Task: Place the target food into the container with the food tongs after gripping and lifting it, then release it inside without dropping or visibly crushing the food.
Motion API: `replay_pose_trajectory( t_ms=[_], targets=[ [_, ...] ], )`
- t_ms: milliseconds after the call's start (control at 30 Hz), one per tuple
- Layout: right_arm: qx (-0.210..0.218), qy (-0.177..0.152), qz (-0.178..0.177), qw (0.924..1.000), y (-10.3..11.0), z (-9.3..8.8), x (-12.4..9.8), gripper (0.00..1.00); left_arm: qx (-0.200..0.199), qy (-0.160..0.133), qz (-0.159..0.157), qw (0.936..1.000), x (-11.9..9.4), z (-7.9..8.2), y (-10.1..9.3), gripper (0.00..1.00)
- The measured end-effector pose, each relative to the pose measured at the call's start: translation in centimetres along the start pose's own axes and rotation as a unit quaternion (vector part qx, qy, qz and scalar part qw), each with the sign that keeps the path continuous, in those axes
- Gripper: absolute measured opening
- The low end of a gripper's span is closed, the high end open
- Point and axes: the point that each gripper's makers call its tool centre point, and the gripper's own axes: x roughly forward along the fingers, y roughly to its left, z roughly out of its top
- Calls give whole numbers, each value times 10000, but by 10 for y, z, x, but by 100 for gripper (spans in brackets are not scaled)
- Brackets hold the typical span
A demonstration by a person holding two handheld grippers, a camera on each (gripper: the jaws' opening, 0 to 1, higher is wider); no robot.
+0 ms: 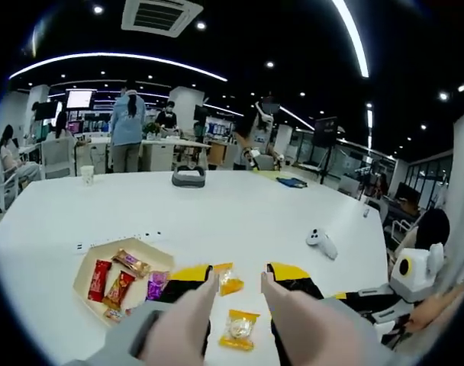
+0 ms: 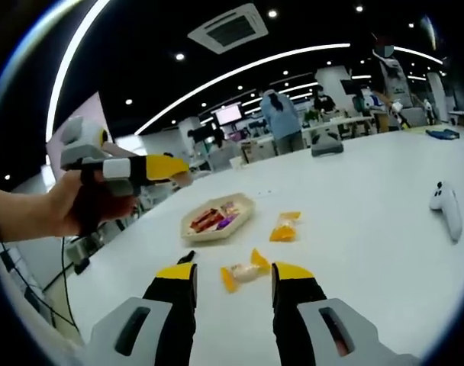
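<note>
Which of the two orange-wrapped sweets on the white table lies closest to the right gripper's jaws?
The orange-wrapped sweet with twisted ends, lying just ahead of the gap between the right gripper jaws. The other orange packet sits farther off, beside the cream hexagonal tray.

- A shallow cream container [image 1: 87, 268], roughly hexagonal with low walls, sits flat on the white table; in the right gripper view [image 2: 217, 219] it lies beyond the two loose candies.
- Inside it lie several wrapped snacks: two red packets [image 1: 110, 286], a brown one [image 1: 131, 263] and a purple one [image 1: 156, 285], side by side.
- An orange-yellow wrapped candy [image 1: 230, 281] lies on the table just beside the container [image 2: 284, 227].
- A second yellow-wrapped candy [image 1: 238, 329], pale in the middle, lies flat nearer the cameras [image 2: 243, 271], apart from the first.
</note>
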Motion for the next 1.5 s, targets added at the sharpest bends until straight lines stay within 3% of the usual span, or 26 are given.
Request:
replay_pose_trajectory(
  t_ms=[233,600,733,1033,1267,1500],
  targets=[
    [77,-42,-147,9999,-13,-3,-8,39,226,262,-62,9994,8,-21,-9,28],
    [178,0,-322,9993,-23,-12,-15,39,402,445,-228,9979,18,-29,-16,28],
    [293,-22,-472,9985,-36,-13,-20,39,467,536,-270,9971,18,-39,-20,28],
    [326,118,-496,9982,-36,-23,-23,38,404,789,-402,9953,23,-67,-29,28],
    [358,139,-565,9977,-41,-26,-27,38,659,963,-535,9917,39,-76,-36,27],
    [396,93,-733,9965,-53,-26,-35,37,701,1094,-503,9902,44,-85,-29,27]
  ],
)
